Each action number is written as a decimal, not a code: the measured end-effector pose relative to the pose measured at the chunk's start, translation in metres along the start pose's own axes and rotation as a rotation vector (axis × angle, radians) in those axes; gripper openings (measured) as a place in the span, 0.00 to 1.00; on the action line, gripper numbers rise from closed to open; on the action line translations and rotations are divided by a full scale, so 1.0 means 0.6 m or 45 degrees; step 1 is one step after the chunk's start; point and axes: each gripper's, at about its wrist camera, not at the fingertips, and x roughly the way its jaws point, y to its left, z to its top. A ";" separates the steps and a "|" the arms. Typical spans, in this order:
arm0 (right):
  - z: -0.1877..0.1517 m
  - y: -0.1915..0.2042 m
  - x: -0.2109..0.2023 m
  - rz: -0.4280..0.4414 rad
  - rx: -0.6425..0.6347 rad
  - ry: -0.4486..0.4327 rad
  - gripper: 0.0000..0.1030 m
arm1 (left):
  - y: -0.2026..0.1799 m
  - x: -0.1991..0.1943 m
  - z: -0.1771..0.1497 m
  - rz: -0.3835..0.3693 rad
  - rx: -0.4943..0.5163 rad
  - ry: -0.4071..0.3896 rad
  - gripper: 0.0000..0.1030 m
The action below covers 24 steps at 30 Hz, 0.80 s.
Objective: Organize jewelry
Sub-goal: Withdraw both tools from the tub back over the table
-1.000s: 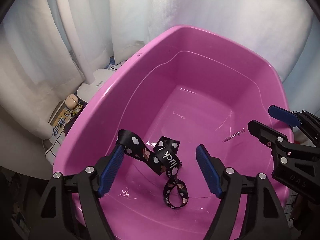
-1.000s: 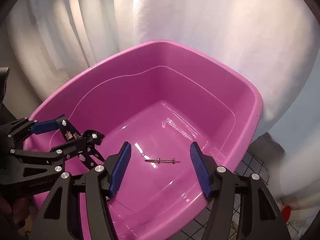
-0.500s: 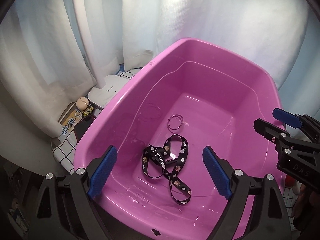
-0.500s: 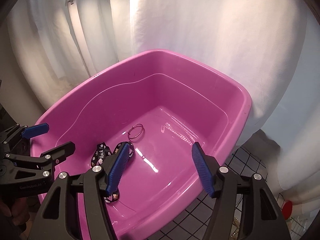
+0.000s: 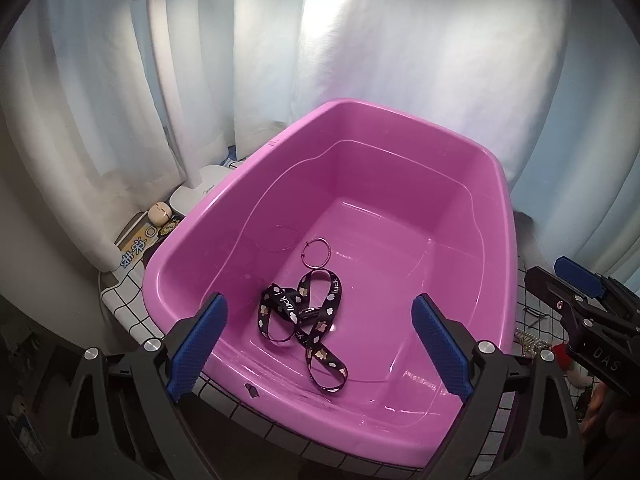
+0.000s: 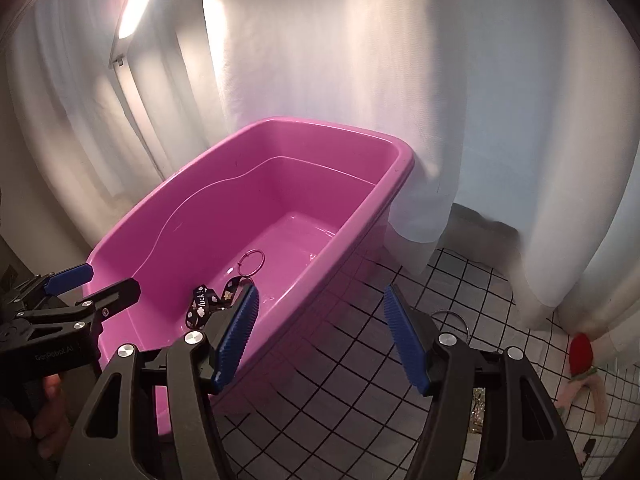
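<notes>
A pink plastic tub (image 5: pixel 352 103) stands on a checked cloth. On its floor lie a black lanyard (image 5: pixel 304 320) with a cloud print and a thin metal ring (image 5: pixel 317 253). My left gripper (image 5: pixel 320 344) hovers above the tub's near rim, its jaws opening with nothing between them. My right gripper (image 6: pixel 322 336) is open and empty over the checked cloth, just right of the tub (image 6: pixel 320 122). From that view the lanyard (image 6: pixel 204 300) is partly hidden behind the left finger, and the ring (image 6: pixel 252 262) shows beyond it.
White curtains hang close behind the tub. The checked cloth (image 6: pixel 460 280) right of it carries a thin wire ring (image 6: pixel 454 318), a glittery piece (image 6: pixel 478 412) and a red-topped soft toy (image 6: pixel 580 354). Boxes and a white appliance base (image 5: pixel 200 192) sit left of the tub.
The lanyard slipped off my left finger and now lies on the tub floor. Both grippers drew back and up; the left jaws widened. The right swung rightward over the cloth.
</notes>
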 end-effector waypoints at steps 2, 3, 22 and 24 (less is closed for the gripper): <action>-0.028 -0.030 -0.025 -0.029 0.045 -0.010 0.61 | -0.017 -0.014 -0.004 -0.019 0.009 -0.030 0.89; -0.043 -0.045 -0.038 -0.050 0.065 -0.013 0.61 | -0.027 -0.021 -0.006 -0.031 0.016 -0.042 0.89; -0.350 -0.353 -0.263 -0.539 0.613 0.095 0.67 | -0.334 -0.045 -0.125 -0.420 0.395 0.047 0.94; -0.375 -0.374 -0.273 -0.555 0.647 0.109 0.68 | -0.364 -0.023 -0.153 -0.416 0.441 0.104 0.94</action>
